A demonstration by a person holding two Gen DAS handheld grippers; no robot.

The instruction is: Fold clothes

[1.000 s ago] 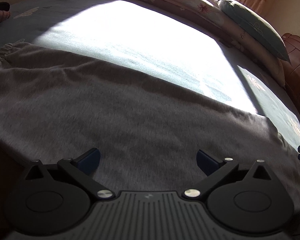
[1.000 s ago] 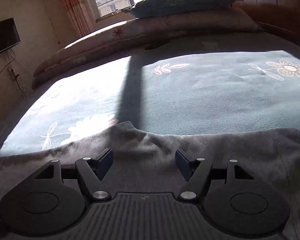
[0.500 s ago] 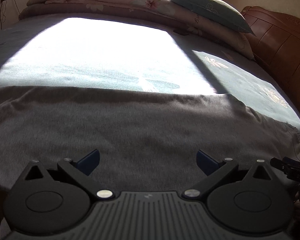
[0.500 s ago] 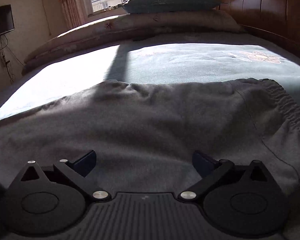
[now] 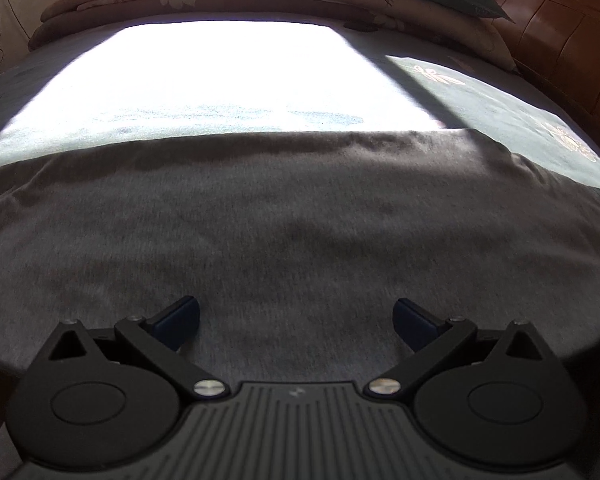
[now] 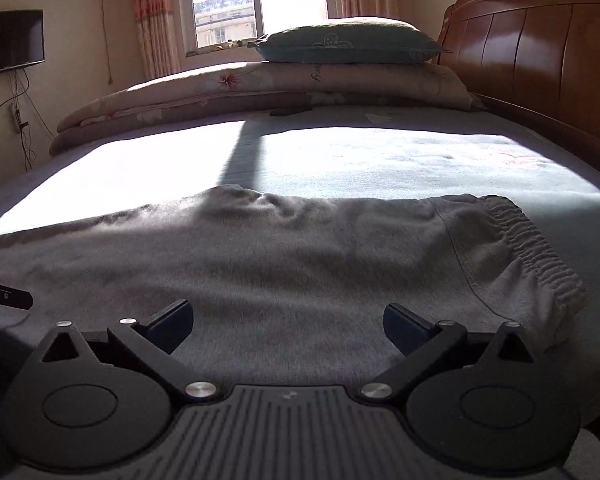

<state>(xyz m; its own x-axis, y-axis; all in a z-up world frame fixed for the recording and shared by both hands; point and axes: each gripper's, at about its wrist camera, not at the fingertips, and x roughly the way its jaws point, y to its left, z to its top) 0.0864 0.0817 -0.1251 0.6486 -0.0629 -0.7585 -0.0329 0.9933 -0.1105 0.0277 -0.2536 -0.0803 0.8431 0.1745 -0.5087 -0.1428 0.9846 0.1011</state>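
Grey sweatpants (image 5: 300,232) lie flat across the near part of the bed, folded lengthwise. Their elastic waistband (image 6: 536,248) shows at the right of the right wrist view. My left gripper (image 5: 296,316) hovers over the grey cloth (image 6: 284,280) with its jaws wide open and nothing between them. My right gripper (image 6: 288,320) is open just as wide above the waist end, pads clear of the fabric. At the left edge of the right wrist view, a dark bit of the other gripper (image 6: 4,298) pokes in.
The bed's teal flowered sheet (image 6: 380,160) is sunlit beyond the pants. A rolled quilt (image 6: 260,88) with a green pillow (image 6: 348,44) on it lies at the far side. A wooden headboard (image 6: 540,60) rises on the right; a wall television (image 6: 10,42) hangs left.
Both grippers drew back toward the near edge of the pants and rolled level. The right gripper's jaws spread wider and let go of the cloth fold that lay between them.
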